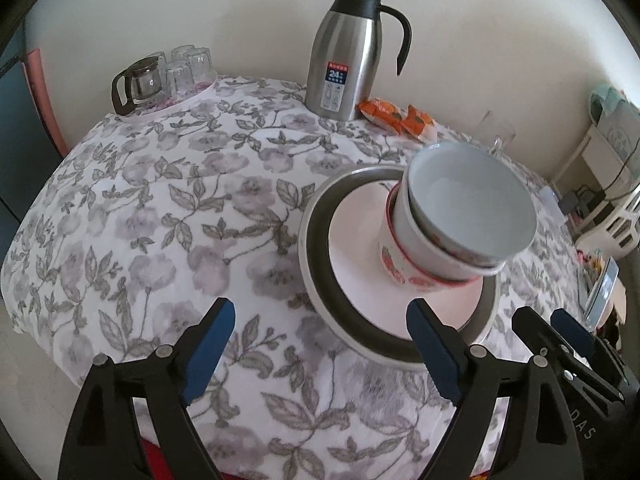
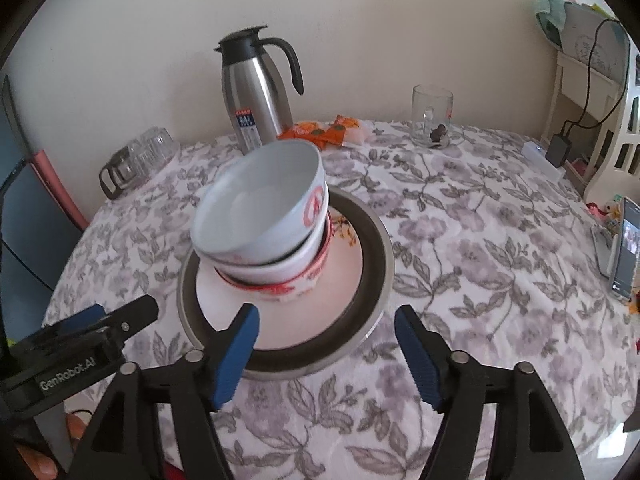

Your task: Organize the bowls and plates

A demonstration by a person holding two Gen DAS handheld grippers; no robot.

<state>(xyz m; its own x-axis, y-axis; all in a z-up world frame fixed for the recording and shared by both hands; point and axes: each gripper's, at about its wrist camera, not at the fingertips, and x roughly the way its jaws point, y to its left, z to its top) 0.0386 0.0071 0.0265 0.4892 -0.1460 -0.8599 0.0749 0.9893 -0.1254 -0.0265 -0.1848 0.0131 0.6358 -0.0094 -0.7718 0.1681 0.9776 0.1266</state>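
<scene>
Left hand-held gripper (image 1: 320, 344) open, floral tablecloth (image 1: 160, 208), cream wall (image 1: 240, 20)

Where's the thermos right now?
The thermos stands upright at the table's far edge against the wall, beyond the stacked bowls. Orange snack packets lie just right of its base, and a tray of glasses sits further left.

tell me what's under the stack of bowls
The stack of bowls sits on a white plate, which rests in a dark-rimmed metal dish on the floral tablecloth. The plate's middle beneath the bowls is covered.
</scene>
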